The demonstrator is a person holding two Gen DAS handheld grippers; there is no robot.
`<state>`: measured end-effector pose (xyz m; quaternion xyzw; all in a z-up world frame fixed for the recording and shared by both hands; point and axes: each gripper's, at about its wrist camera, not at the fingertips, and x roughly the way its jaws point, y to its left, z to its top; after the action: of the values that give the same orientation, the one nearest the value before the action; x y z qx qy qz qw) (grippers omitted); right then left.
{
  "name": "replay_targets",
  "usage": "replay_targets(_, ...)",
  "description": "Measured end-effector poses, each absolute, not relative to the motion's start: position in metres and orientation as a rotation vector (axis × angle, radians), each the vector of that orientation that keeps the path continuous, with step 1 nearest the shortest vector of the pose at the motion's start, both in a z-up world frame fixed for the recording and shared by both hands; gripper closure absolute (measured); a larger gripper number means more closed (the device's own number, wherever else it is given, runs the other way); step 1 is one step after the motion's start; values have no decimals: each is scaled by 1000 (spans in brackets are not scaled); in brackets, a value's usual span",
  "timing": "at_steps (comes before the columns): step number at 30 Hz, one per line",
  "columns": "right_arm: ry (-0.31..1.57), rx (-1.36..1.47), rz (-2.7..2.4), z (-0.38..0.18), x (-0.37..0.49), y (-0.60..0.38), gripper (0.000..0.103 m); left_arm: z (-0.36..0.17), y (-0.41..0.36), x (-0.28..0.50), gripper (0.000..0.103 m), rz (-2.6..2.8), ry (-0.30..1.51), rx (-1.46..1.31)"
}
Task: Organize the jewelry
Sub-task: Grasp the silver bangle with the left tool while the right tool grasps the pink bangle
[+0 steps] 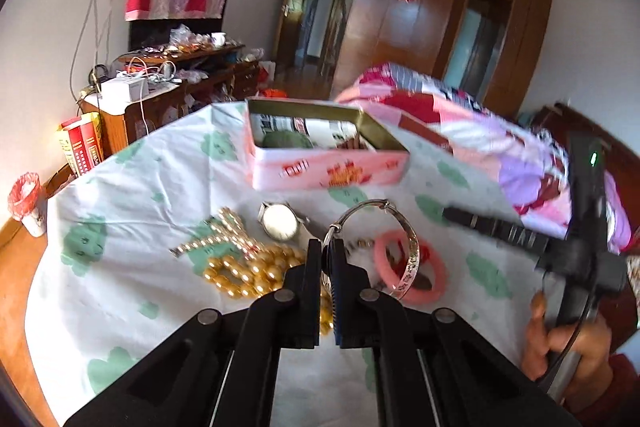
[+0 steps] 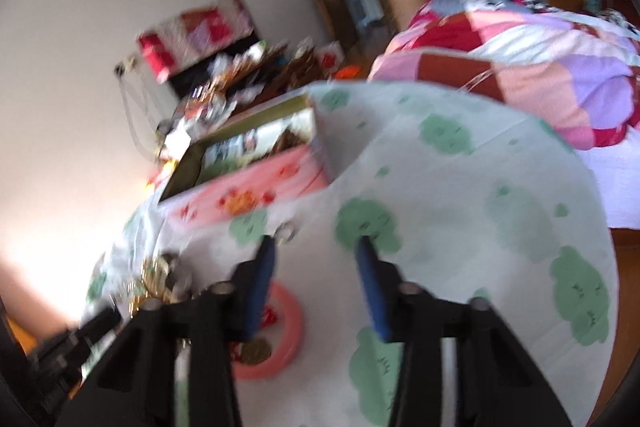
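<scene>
Left claw (image 1: 329,247) around silver bangle (image 1: 374,227)

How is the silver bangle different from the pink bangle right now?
The silver bangle is pinched in the shut left gripper and stands tilted up off the cloth; the pink bangle lies flat on the tablecloth, ungripped. The silver bangle is a thin metal band with engraving; the pink bangle is thicker, smooth and opaque. Both are round bangles outside the pink tin.

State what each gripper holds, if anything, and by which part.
The left gripper pinches the silver bangle by its thin wire side, jaws shut on it. The right gripper holds nothing; its jaws stand open.
</scene>
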<state>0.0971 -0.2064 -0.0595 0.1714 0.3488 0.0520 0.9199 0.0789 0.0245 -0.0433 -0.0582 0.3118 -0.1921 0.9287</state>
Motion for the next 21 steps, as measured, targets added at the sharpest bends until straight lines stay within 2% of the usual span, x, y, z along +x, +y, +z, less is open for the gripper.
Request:
replay_targets(1,734,337,124,-61,98,-203,71,-42,26,79,100,-390,636,-124)
replay_targets(6,804,212,165,-65,101,-178,72,-40,35,81,100,-366,634,-148)
replay_targets(10,888,135,124,-76,108,-167,78,-38,40,80,100,-358,627,-160)
replay_targets(21,938,-27,89,-80,108,-146,78,-37,44,78,100,-355,625,-165)
